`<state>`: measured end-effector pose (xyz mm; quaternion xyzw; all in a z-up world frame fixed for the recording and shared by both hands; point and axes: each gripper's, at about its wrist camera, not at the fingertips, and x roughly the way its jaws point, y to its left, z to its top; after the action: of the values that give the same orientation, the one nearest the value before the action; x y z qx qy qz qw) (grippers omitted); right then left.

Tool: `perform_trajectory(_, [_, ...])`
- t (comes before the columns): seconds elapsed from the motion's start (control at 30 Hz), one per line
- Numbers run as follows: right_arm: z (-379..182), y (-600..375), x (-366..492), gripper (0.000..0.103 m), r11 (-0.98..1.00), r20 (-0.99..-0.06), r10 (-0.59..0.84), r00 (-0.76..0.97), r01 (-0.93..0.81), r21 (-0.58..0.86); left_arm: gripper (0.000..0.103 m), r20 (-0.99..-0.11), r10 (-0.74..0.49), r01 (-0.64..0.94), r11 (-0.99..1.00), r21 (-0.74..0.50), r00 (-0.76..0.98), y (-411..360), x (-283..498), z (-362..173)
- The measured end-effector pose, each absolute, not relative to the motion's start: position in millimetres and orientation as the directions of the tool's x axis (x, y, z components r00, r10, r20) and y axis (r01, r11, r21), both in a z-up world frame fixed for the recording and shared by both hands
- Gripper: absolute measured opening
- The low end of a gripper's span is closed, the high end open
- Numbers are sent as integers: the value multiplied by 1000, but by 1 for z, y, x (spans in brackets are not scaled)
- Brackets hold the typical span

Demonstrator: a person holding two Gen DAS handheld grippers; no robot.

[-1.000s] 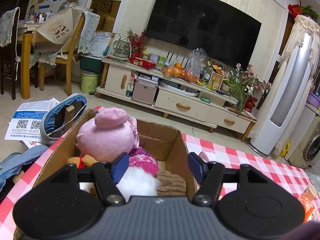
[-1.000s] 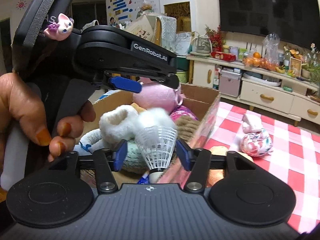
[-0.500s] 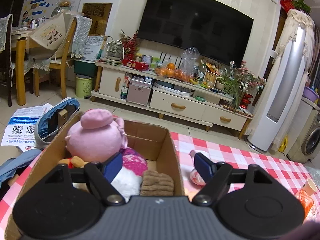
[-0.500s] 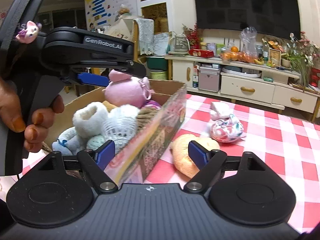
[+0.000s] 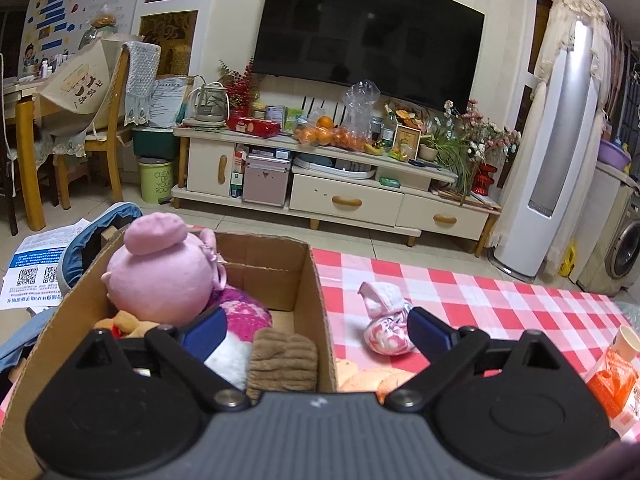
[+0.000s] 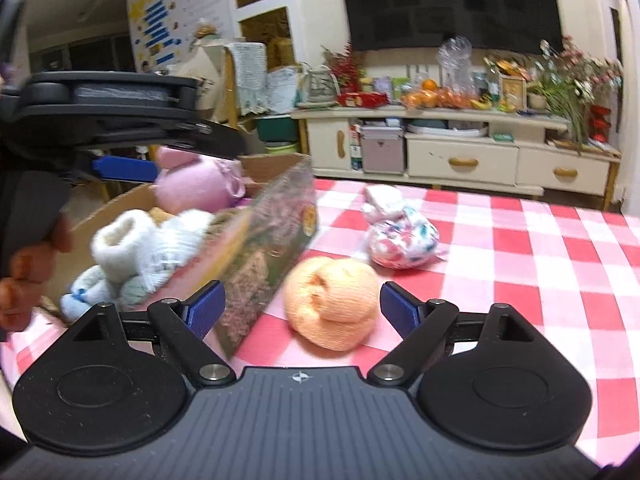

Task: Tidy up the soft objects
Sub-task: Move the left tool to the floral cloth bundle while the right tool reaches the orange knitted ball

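On the red-checked tablecloth (image 6: 520, 248) in front of you, most of the sorting looks done. Your cardboard box (image 5: 316, 280) stands at the left side of the table and already holds a heap of soft things, so I judge the task well past halfway.

Biggest in the box is the pink plush toy (image 5: 160, 276), sitting upright at the far left end with its round head above the rim. Beside it lies a pink-and-white knitted piece (image 5: 244, 312), then a brown ribbed knit (image 5: 284, 356) against the right wall. From your right camera you can also see white fluffy booties (image 6: 120, 240) and a pale blue bundle (image 6: 86, 292) at the near end.

Two things are left on the cloth, just outside the box. The orange knitted hat (image 6: 332, 300), rounded and squashy, lies near the box wall. Just beyond it, perhaps touching, sits a pink-and-white patterned bundle (image 6: 400, 240), smaller and knotted at the top.

Your right gripper (image 6: 302, 308) is spread wide and holds nothing, with the orange hat lying ahead between its fingers. Your left gripper (image 5: 316, 330) is also wide open and empty, straddling the box's right wall.
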<state>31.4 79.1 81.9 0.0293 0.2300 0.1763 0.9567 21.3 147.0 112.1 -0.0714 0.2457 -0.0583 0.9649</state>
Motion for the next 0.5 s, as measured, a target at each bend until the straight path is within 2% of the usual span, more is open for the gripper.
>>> perform_trajectory(0.27, [56,55,69,103,929,-456,360,814,-269,253,99,-477,-141,92,988,-125,868,135,22,108])
perform_trajectory(0.5, [37,59,96,103,919,-487,388,782,-289,268,100,-482,-140,103,989,-104,865,127,23,107])
